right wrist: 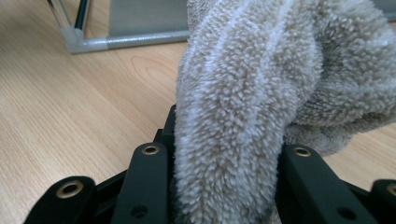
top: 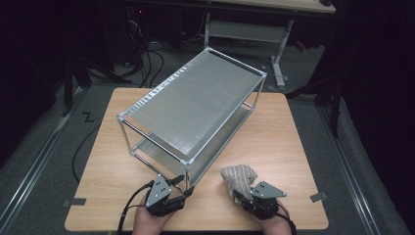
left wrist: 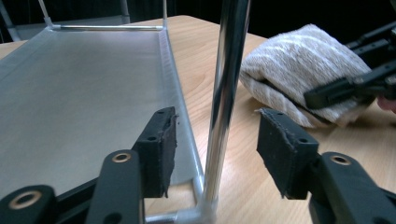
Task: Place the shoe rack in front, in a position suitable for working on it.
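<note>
My right hand-held gripper pinches the towel for carrying; left hand-held gripper spread round rack post (not touching), w/ rack on counter.

Fluffy terry-cloth towel, glossy metal rack, matt wood-grain table

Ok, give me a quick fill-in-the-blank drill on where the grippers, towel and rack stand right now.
1. The right gripper is shut on the ____.
2. The left gripper has its jaws on either side of the rack's corner ____, not pressing it.
3. The rack has ____ shelves.
4. The towel is to the ____ of the rack's near corner in the high view.

Missing words: towel; post; two; right
</note>
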Demonstrator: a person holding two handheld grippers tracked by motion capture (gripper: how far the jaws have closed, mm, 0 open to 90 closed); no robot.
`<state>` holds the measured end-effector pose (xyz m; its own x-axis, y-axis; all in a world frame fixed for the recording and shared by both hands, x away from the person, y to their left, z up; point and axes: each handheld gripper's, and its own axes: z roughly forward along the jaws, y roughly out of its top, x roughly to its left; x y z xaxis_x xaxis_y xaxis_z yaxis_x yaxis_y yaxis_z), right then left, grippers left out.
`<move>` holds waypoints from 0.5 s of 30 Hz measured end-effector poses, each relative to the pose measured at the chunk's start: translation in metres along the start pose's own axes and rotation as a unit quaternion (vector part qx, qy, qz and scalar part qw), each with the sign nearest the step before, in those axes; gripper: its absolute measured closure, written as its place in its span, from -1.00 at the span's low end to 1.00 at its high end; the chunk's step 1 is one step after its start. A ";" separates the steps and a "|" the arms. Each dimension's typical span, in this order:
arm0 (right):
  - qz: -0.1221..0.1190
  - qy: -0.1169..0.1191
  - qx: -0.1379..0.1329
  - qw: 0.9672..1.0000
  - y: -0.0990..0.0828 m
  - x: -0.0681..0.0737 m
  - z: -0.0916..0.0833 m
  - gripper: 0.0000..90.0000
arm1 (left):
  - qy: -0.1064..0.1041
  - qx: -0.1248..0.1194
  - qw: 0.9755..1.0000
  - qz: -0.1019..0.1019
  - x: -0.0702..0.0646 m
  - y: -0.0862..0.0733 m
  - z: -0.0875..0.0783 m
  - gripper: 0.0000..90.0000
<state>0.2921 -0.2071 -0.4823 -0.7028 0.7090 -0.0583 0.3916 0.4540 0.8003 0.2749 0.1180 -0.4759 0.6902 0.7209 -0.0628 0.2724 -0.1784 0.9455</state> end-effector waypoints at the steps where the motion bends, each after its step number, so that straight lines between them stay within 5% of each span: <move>1: 0.001 -0.001 0.001 1.000 -0.001 0.000 0.000 0.47 | 0.000 -0.001 1.000 0.001 0.000 0.001 0.002 0.14; 7: 0.002 -0.004 0.002 1.000 -0.002 -0.001 0.001 0.47 | 0.024 -0.001 1.000 0.013 -0.005 0.003 0.005 0.77; 15: -0.001 0.009 -0.007 1.000 0.021 0.003 0.020 0.47 | 0.014 -0.003 1.000 0.015 -0.011 -0.003 -0.009 0.78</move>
<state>0.3102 -0.1843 -0.4774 -0.7144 0.6979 -0.0501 0.3814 0.4485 0.8083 0.2607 0.1169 -0.4750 0.6786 0.7340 -0.0258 0.2478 -0.1957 0.9488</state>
